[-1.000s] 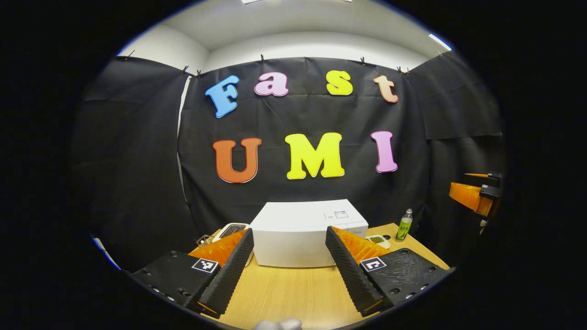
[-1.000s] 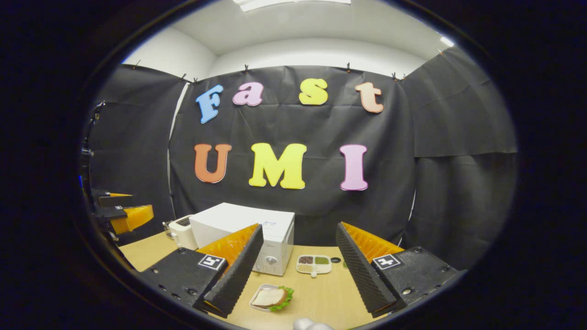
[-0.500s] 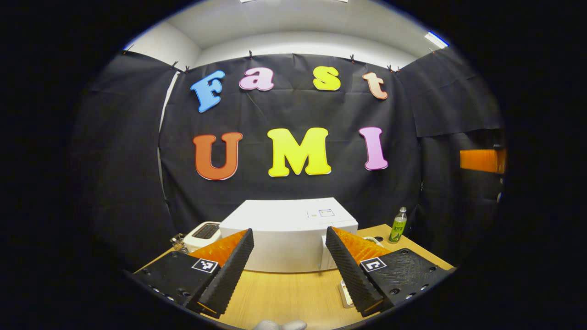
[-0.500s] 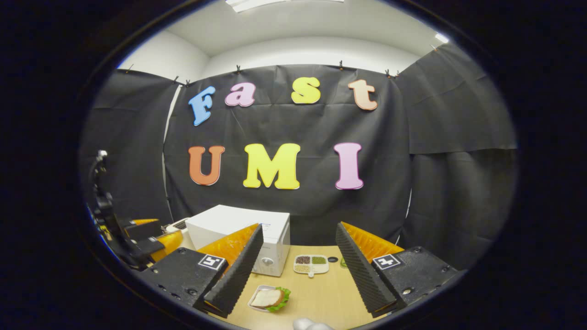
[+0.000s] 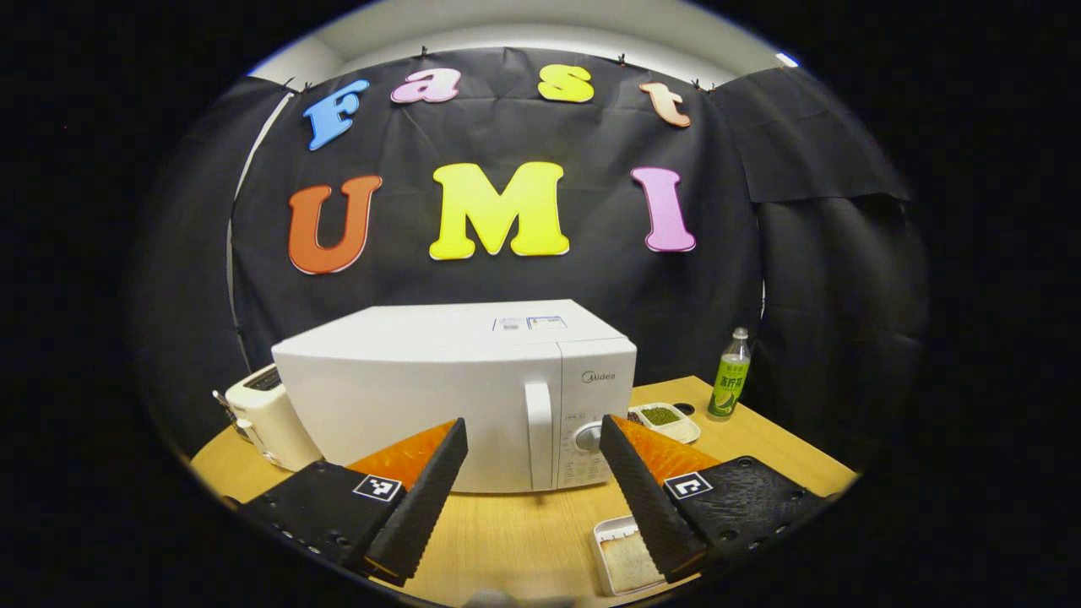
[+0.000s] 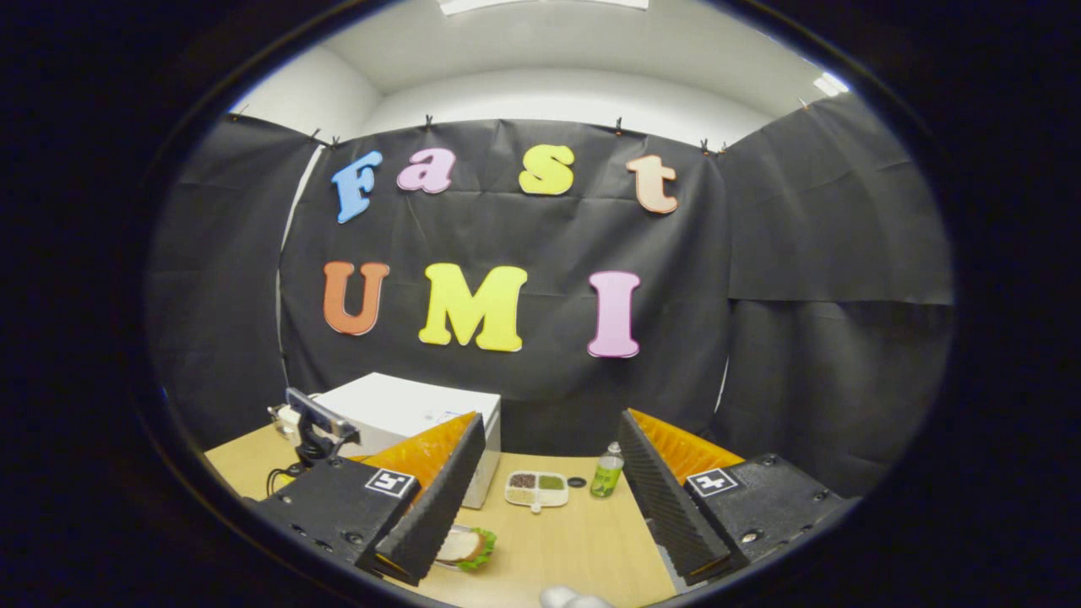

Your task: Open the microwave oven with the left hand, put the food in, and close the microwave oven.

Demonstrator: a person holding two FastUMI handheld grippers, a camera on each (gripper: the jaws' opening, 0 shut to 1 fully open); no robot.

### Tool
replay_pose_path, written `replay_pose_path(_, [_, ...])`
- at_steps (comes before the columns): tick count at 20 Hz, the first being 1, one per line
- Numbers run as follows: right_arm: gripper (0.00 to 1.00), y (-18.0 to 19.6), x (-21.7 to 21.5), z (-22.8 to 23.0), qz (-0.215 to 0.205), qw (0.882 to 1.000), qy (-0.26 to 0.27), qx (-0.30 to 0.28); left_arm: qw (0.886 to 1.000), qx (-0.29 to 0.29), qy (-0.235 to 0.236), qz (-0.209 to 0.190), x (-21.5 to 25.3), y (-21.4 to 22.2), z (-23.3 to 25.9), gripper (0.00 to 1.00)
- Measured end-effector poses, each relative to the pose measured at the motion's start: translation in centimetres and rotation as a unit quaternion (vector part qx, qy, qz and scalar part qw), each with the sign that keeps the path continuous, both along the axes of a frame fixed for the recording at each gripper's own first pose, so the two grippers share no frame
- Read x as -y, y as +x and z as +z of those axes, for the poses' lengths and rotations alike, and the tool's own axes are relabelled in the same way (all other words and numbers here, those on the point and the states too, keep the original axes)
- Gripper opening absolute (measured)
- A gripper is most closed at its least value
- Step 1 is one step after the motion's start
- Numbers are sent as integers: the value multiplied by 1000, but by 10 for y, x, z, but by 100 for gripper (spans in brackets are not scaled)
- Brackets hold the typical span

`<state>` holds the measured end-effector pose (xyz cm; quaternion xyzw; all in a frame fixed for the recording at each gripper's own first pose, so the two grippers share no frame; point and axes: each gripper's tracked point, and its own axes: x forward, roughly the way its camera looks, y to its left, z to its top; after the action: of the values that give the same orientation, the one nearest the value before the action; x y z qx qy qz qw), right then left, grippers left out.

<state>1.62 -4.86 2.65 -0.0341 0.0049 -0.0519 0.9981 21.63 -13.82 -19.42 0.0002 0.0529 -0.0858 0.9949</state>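
Observation:
The white microwave (image 5: 422, 397) stands on the wooden table (image 5: 515, 532) with its door shut. Its vertical handle (image 5: 537, 435) and knob (image 5: 589, 437) face me. My left gripper (image 5: 532, 439) is open, a short way in front of the door, with the handle showing between its fingers. The food is a sandwich with lettuce on a small white tray (image 5: 623, 559), lying on the table under the left gripper's right finger. In the right gripper view the sandwich (image 6: 466, 545) sits by the left finger of my open right gripper (image 6: 551, 426). The microwave (image 6: 405, 405) lies farther back, with the left gripper (image 6: 311, 425) in front of it.
A white toaster (image 5: 260, 414) stands left of the microwave. Right of the microwave are a divided dish of beans (image 5: 665, 419) (image 6: 535, 488) and a green bottle (image 5: 730, 377) (image 6: 605, 473). Black cloth walls close the booth behind and at the sides.
The left gripper has come lower and closer to the microwave, whose front, handle and knob now show. The right gripper has swung a little to the right. Both stay open.

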Motion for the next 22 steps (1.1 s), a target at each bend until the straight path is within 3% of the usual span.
replay_pose_path(1, [94,-2,3,-1,-5,1000,-6,-3,1000,-3,4,-1,4,12,-8,96])
replay_pose_path(2, [100,-3,5,-2,-9,1000,-11,-8,1000,-5,8,2,5,23,-15,96])
replay_pose_path(5, [100,-6,9,-1,-21,999,-24,-15,1000,-5,12,2,13,51,-31,92])
replay_pose_path(6, [94,-7,10,-1,-23,999,-27,-15,1000,-12,10,1,16,56,-38,90])
replay_pose_path(7, [100,-7,11,-1,-24,999,-31,-17,1000,-16,7,1,17,59,-42,83])
replay_pose_path(8, [100,-8,11,-1,-27,999,-33,-18,1000,-15,-2,-3,17,63,-42,70])
replay_pose_path(9, [95,-7,11,-1,-26,999,-33,-18,1000,-13,-7,-5,18,67,-41,71])
replay_pose_path(10, [96,-7,11,-1,-27,999,-31,-18,1000,-4,-2,3,13,69,-37,69])
replay_pose_path(11, [96,-6,11,-3,-27,999,-29,-20,1000,4,0,3,10,70,-34,37])
replay_pose_path(12, [96,-6,12,-4,-28,999,-27,-23,1000,3,-5,-1,13,72,-37,20])
replay_pose_path(13, [96,-6,12,-6,-27,999,-24,-26,1000,1,-8,-4,12,71,-37,27])
replay_pose_path(14, [96,-6,11,-6,-27,999,-21,-27,1000,0,-11,-8,12,70,-36,26])
replay_pose_path(15, [96,-6,12,-7,-29,999,-19,-27,1000,-2,-16,-11,12,71,-36,19])
replay_pose_path(16, [100,-6,11,-7,-27,999,-18,-28,1000,-3,-17,-11,12,69,-36,5])
replay_pose_path(18, [100,-8,9,-8,-25,999,-17,-28,1000,-6,-14,-13,12,65,-35,8])
replay_pose_path(19, [100,-8,7,-9,-22,999,-17,-28,1000,-7,-14,-14,12,64,-36,3])
replay_pose_path(20, [96,-9,5,-8,-19,999,-18,-27,1000,-19,-16,-14,9,57,-39,3])
replay_pose_path(22, [100,-8,3,-9,-15,999,-32,-26,1000,-3,-10,-24,6,36,-38,3])
